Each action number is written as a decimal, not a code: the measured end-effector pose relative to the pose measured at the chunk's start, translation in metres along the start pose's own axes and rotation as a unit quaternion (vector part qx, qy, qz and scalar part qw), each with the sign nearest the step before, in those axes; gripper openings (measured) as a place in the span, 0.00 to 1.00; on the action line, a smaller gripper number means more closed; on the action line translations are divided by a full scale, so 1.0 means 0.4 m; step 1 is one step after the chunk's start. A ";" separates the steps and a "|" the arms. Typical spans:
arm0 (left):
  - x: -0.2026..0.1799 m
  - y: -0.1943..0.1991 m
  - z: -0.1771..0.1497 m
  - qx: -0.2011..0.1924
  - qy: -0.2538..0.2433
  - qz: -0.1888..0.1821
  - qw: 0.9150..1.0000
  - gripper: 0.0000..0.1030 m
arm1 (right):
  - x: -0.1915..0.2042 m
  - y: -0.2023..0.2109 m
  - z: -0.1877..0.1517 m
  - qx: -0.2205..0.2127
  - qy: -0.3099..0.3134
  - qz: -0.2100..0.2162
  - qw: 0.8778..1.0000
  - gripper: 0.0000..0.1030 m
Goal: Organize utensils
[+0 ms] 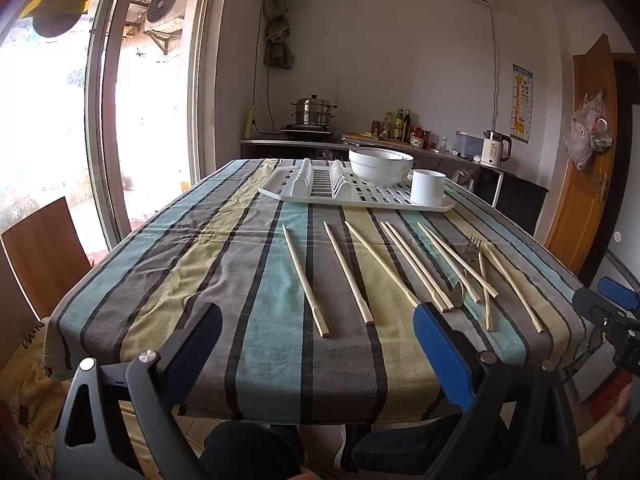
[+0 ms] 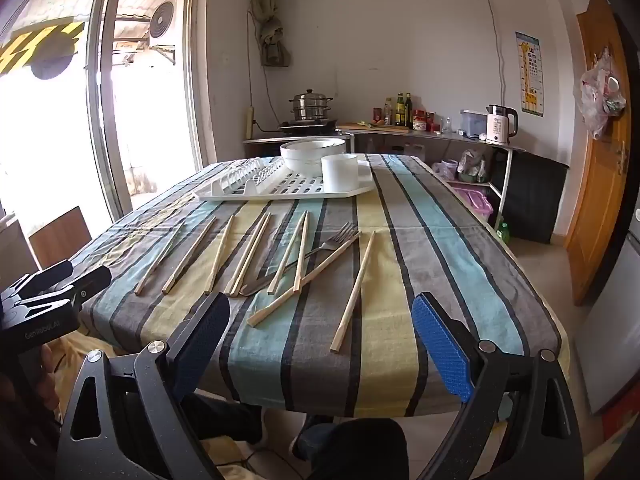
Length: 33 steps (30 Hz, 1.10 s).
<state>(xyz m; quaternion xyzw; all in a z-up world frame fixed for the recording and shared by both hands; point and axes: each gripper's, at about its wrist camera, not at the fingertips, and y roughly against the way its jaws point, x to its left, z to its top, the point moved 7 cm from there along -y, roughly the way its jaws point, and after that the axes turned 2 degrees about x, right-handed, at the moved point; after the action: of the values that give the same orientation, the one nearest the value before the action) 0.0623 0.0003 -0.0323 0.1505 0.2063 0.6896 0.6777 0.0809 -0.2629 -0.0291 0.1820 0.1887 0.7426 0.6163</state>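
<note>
Several wooden chopsticks (image 1: 306,276) (image 2: 354,292) lie spread on the striped tablecloth, with a metal fork (image 1: 473,249) (image 2: 340,238) among them. A white dish rack tray (image 1: 280,194) (image 2: 224,196) at the far end holds stacked white bowls (image 1: 380,166) (image 2: 308,156) and a white utensil cup (image 1: 428,187) (image 2: 339,174). My left gripper (image 1: 320,356) is open and empty above the table's near edge. My right gripper (image 2: 320,344) is open and empty, also near that edge. Each gripper shows in the other's view, the right one (image 1: 612,308) and the left one (image 2: 60,284).
A wooden chair (image 1: 44,256) stands at the table's left. A counter (image 2: 400,130) behind holds a steamer pot (image 2: 310,106), bottles and a kettle (image 2: 500,124). An orange door (image 2: 600,160) is at the right. My knees show under the table edge.
</note>
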 end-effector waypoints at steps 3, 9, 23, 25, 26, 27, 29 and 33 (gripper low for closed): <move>0.003 0.002 -0.002 0.003 0.006 -0.005 1.000 0.95 | -0.001 0.001 0.002 -0.002 0.000 0.000 1.000 0.91; -0.012 0.001 -0.003 0.004 0.001 -0.008 1.000 0.95 | -0.007 0.000 0.005 -0.002 -0.002 0.001 1.000 0.91; -0.002 0.022 0.007 -0.003 0.005 -0.005 1.000 0.95 | 0.003 0.008 0.010 -0.003 -0.001 0.000 1.000 0.90; -0.002 0.024 0.009 -0.004 0.003 -0.004 1.000 0.95 | 0.001 0.009 0.010 -0.003 -0.002 0.000 1.000 0.91; -0.003 0.027 0.010 -0.005 0.002 -0.003 1.000 0.95 | 0.001 0.010 0.010 -0.003 -0.002 0.000 1.000 0.91; -0.003 0.027 0.012 -0.006 0.001 -0.002 1.000 0.95 | 0.001 0.011 0.010 -0.003 -0.001 0.001 1.000 0.90; -0.004 0.026 0.015 -0.005 0.001 -0.003 1.000 0.95 | 0.004 0.008 0.007 -0.003 -0.001 0.001 1.000 0.90; -0.002 0.028 0.018 -0.006 0.001 -0.002 1.000 0.95 | -0.003 0.009 0.009 -0.003 0.000 0.001 1.000 0.90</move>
<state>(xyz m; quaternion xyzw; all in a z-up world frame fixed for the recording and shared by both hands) 0.0559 0.0001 -0.0206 0.1454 0.2036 0.6893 0.6799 0.0798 -0.2644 -0.0243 0.1804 0.1862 0.7436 0.6164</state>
